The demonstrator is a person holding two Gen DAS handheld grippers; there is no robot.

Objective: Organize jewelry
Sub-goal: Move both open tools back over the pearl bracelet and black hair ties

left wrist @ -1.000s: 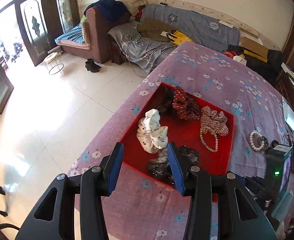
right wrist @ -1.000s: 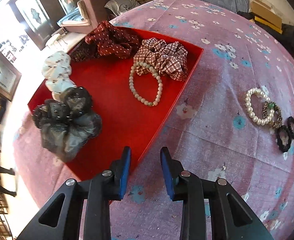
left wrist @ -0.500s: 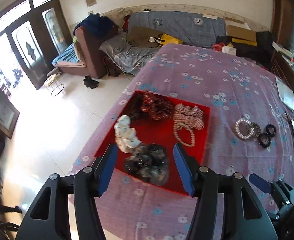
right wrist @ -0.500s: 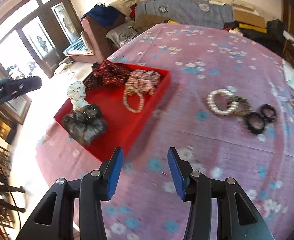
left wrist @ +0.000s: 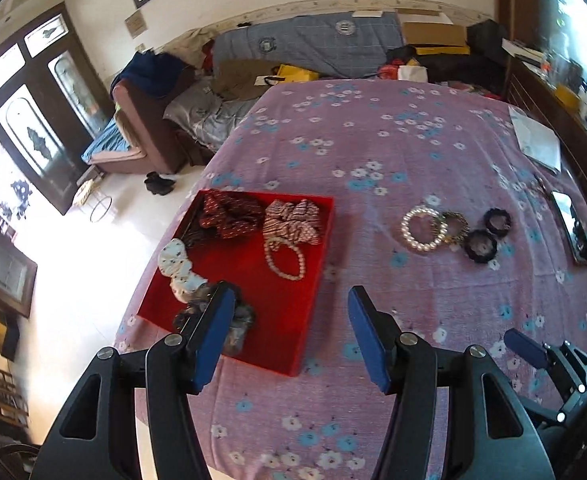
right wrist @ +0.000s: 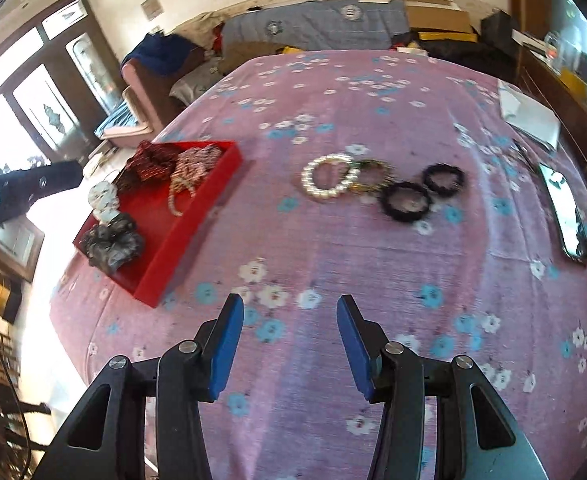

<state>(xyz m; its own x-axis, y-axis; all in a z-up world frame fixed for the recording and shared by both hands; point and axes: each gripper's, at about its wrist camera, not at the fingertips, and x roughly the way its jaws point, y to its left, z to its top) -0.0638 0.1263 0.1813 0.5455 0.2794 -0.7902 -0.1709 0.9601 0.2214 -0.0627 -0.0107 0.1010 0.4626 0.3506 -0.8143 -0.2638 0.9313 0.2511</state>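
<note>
A red tray (left wrist: 289, 324) (right wrist: 217, 184) sits on the purple flowered cloth and holds several scrunchies and a pale bead bracelet (left wrist: 284, 258). To its right on the cloth lie a white pearl bracelet (left wrist: 422, 229) (right wrist: 328, 176), a gold-green bracelet (left wrist: 455, 226) (right wrist: 371, 176) and two black hair ties (left wrist: 480, 245) (right wrist: 405, 201). My left gripper (left wrist: 289, 332) is open and empty, raised above the tray's near right corner. My right gripper (right wrist: 289, 344) is open and empty, above the cloth well short of the loose jewelry.
A black phone (left wrist: 572, 227) (right wrist: 565, 216) lies near the table's right edge, with white paper (left wrist: 537, 144) behind it. A sofa with clothes (left wrist: 301, 52) stands beyond the table. The floor drops off left of the tray.
Both grippers have lifted up and back from the tray and opened wider. The right view has swung right, bringing the loose bracelets and hair ties toward the middle.
</note>
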